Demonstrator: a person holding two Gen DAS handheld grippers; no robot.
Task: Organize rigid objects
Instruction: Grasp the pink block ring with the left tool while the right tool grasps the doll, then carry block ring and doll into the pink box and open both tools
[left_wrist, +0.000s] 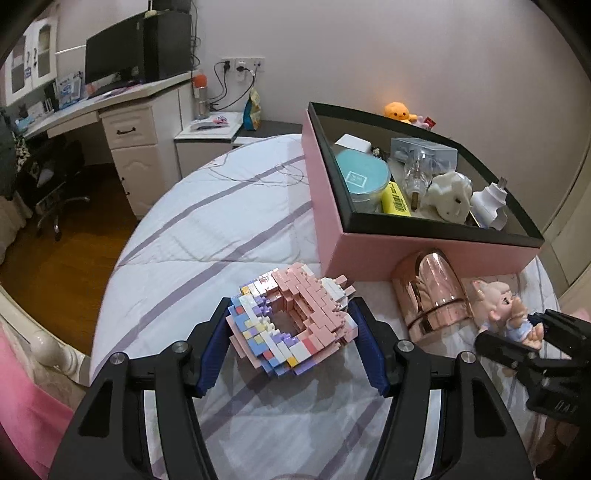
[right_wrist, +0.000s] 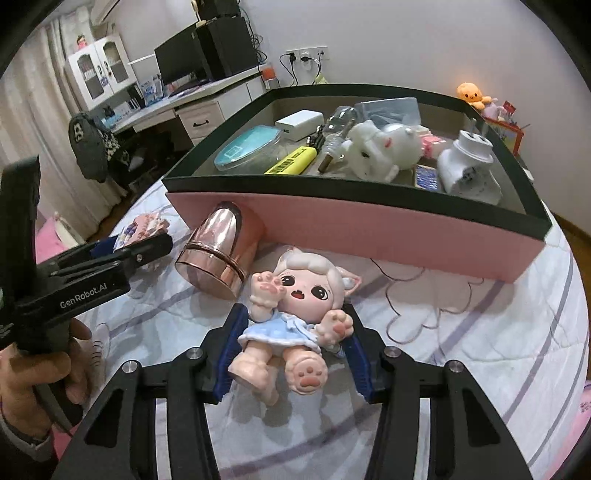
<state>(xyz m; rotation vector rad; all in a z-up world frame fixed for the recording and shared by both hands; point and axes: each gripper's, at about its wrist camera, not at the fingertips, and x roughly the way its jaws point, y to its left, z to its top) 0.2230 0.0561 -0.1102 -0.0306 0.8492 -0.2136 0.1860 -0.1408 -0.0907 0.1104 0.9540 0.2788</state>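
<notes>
A pastel building-block model (left_wrist: 291, 317) lies on the striped bedsheet. My left gripper (left_wrist: 290, 314) straddles it, and both blue pads (left_wrist: 218, 332) touch its sides. From the right wrist view the same gripper (right_wrist: 147, 247) shows at the left, with a hand on its handle. A doll (right_wrist: 295, 317) with white hair and a blue dress lies on its back. My right gripper (right_wrist: 293, 332) is closed on its body, with one pad at the skirt and the other at a paw. In the left wrist view the doll (left_wrist: 506, 306) and right gripper (left_wrist: 532, 325) sit at the right edge.
A pink box with a black rim (left_wrist: 369, 254) (right_wrist: 369, 229) stands just behind both objects and holds several small items. A rose-gold cup (left_wrist: 432, 295) (right_wrist: 218, 251) lies on its side between the block model and the doll. The bed edge (left_wrist: 110, 280) drops off at left.
</notes>
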